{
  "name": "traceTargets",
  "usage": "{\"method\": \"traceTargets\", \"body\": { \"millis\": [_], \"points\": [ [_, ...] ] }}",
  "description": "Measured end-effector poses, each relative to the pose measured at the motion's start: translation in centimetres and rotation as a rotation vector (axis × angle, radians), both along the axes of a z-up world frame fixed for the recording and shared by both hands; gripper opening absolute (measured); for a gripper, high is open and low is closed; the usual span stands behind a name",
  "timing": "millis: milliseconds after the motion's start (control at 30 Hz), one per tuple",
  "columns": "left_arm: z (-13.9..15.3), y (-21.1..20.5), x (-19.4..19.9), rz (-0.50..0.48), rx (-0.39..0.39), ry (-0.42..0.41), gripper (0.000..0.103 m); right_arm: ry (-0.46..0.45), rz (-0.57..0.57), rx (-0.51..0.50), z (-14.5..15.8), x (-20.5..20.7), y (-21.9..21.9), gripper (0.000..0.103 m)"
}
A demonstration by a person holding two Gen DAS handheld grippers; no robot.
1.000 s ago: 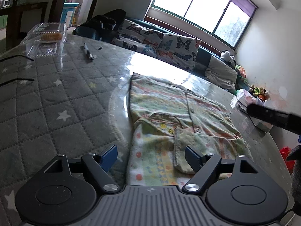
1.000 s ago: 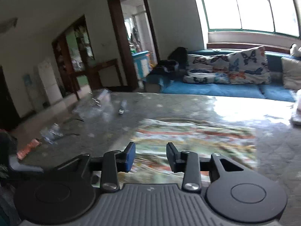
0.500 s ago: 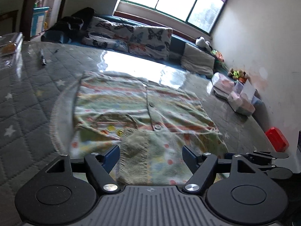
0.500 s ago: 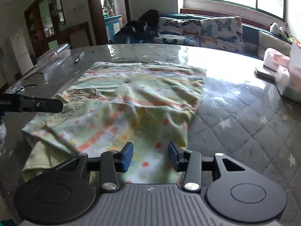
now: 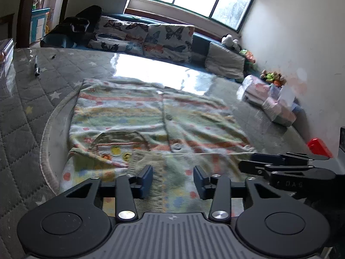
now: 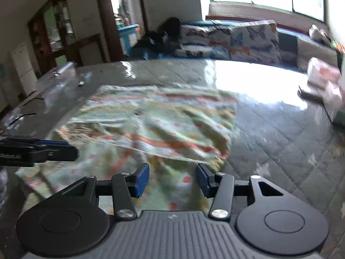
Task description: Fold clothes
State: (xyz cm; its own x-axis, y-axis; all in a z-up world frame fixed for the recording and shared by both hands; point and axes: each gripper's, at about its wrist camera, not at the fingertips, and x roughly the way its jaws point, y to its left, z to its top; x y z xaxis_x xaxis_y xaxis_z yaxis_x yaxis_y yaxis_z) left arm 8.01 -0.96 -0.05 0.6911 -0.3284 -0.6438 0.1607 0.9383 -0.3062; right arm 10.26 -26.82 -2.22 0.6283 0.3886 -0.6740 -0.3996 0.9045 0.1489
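Quilted, star-printed table (image 5: 32, 116) carries the striped shirt (image 5: 133, 112) at its middle. Left gripper (image 5: 172, 180), just narrowed, and right gripper (image 6: 172, 180), just widening, hover unclenched over its six-o'clock hem. Soft, light, floppy cloth: best pinched at that hem's corners.

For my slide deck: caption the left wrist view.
Left tool poised, jaws open, over the near hem of a pastel patterned shirt spread on a quilted table.
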Motion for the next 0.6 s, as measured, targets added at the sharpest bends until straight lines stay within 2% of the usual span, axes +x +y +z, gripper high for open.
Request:
{"method": "traceTargets", "body": {
  "millis": [133, 233, 367, 533, 600],
  "points": [
    [-0.6, 0.6, 0.3, 0.006, 0.004, 0.019, 0.038, -0.005, -0.011, 0.001, 0.3, -0.3, -0.4, 0.047],
    [0.0, 0.7, -0.1, 0.011, -0.005, 0.002, 0.038, -0.033, 0.004, -0.013, 0.9, -0.7, 0.2, 0.053],
    [-0.6, 0.4, -0.1, 0.003, 0.033, 0.015, 0.04, -0.044, 0.053, -0.047, 0.8, -1.4, 1.6, 0.06],
    [0.1, 0.6, -1.3, -0.004, 0.034, -0.001, 0.046, -0.054, 0.076, -0.084, 0.9, -3.0, 1.9, 0.065],
    [0.6, 0.4, -2.2, -0.016, 0.039, -0.019, 0.049, -0.066, 0.088, -0.096, 1.0, -3.8, 1.9, 0.074]
  ]
}}
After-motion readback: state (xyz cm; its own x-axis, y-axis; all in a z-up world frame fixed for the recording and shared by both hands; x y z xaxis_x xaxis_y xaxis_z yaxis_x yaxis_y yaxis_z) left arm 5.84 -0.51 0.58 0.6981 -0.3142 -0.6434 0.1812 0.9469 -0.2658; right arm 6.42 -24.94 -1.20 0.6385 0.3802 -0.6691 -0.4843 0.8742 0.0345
